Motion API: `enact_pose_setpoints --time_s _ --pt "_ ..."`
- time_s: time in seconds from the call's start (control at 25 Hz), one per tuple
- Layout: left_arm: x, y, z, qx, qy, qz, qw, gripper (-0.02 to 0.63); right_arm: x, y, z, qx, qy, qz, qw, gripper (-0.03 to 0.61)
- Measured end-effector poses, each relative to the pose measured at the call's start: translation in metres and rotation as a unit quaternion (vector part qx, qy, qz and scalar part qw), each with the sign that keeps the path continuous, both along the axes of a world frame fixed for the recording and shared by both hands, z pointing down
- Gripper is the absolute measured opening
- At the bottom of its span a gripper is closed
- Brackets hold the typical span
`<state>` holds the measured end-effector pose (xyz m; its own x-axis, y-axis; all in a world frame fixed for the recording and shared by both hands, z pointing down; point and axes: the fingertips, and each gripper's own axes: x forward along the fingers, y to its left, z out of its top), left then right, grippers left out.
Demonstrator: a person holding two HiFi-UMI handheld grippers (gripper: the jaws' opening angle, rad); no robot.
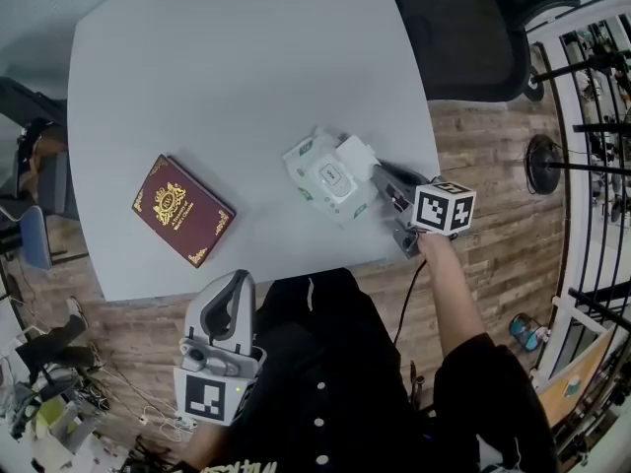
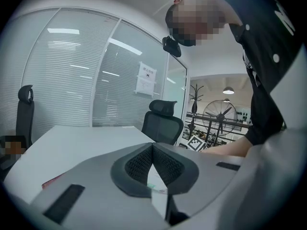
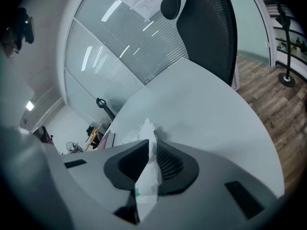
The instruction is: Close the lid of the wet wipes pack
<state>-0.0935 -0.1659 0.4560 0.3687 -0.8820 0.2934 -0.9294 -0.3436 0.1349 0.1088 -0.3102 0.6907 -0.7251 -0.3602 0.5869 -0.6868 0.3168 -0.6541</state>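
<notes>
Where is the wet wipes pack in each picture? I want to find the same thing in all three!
Head view: the wet wipes pack lies right of the middle on the table, at the right tool's tip.
Left gripper view: only a white sliver low in the left tool's gap, probably the pack.
Right gripper view: low in the centre, pinched by the right tool.
Shared landmark: the black office chair beyond the table.

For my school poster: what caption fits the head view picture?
Right tongs pinch the edge of the wet wipes pack on a grey table, red book lying apart.
</notes>
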Motion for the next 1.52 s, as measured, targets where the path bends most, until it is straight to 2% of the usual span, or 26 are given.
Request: enact_pose_setpoints --time_s 0.2,0.36,0.44,0.52,0.6,0.76,0.96,1.12,1.36,1.52 --pt "0.002 -0.003 -0.013 0.008 0.008 0.001 0.9999 0.012 -0.008 0.005 -0.012 0.029 0.024 -0.026 0.999 0.049" --pt "0.004 -0.007 -0.025 0.027 0.01 0.004 0.9996 0.014 -0.016 0.015 -0.017 0.082 0.078 -0.057 0.992 0.043" --pt "0.005 -0.009 -0.031 0.033 0.014 0.005 0.9993 0.014 -0.021 0.017 -0.02 0.134 0.126 -0.082 0.98 0.04" --pt "0.004 -0.011 -0.036 0.037 0.018 0.004 0.9992 0.014 -0.027 0.02 -0.025 0.186 0.166 -0.108 0.962 0.04" --pt "0.001 -0.016 -0.046 0.061 0.014 0.002 0.9981 0.014 -0.032 0.023 -0.028 0.22 0.19 -0.12 0.949 0.04" --pt "-0.004 -0.022 -0.06 0.088 0.011 0.0 0.996 0.014 -0.041 0.026 -0.032 0.259 0.223 -0.132 0.93 0.038" --pt "-0.008 -0.027 -0.069 0.102 0.008 -0.002 0.9948 0.012 -0.057 0.033 -0.036 0.277 0.237 -0.147 0.919 0.038" --pt "-0.009 -0.03 -0.076 0.111 0.014 -0.004 0.9937 0.012 -0.068 0.042 -0.03 0.274 0.232 -0.168 0.918 0.04" --pt "-0.009 -0.032 -0.083 0.123 0.012 -0.005 0.9924 0.012 -0.079 0.052 -0.022 0.238 0.205 -0.171 0.934 0.048" --pt "-0.01 -0.035 -0.089 0.134 0.01 -0.006 0.9909 0.012 -0.081 0.056 -0.014 0.226 0.203 -0.177 0.936 0.051"
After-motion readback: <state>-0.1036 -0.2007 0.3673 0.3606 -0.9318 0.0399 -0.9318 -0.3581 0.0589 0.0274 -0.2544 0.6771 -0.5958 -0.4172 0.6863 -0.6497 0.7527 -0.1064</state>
